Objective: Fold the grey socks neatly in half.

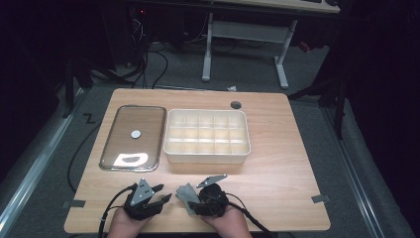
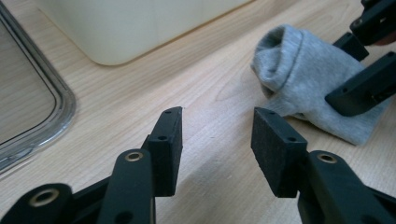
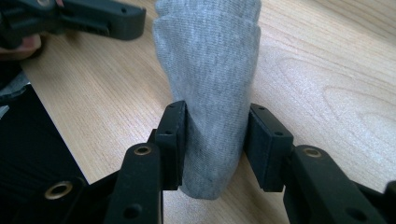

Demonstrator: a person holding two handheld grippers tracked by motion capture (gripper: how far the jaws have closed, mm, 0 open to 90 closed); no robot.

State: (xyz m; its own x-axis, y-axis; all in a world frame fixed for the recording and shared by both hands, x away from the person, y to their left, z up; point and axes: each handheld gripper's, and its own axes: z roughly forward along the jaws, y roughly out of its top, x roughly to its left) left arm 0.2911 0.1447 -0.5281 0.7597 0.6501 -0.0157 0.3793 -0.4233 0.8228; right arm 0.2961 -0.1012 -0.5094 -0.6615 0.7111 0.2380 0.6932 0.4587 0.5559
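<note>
Grey sock (image 3: 208, 70), near centre of tabletop (image 1: 277, 168): soft, light, crushable; gripped mid-body by right tongs (image 3: 214, 140); left tongs (image 2: 215, 140) open, empty; best taken at cuff.

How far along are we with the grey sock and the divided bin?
Early stage. Done: the lid lies off on the table, left of the white divided bin, whose compartments look empty. In hand: the right claw is closed on the rolled grey sock near the table's front edge; the left claw stands open beside it, holding nothing. Left, probably: placing the sock into a compartment.
</note>
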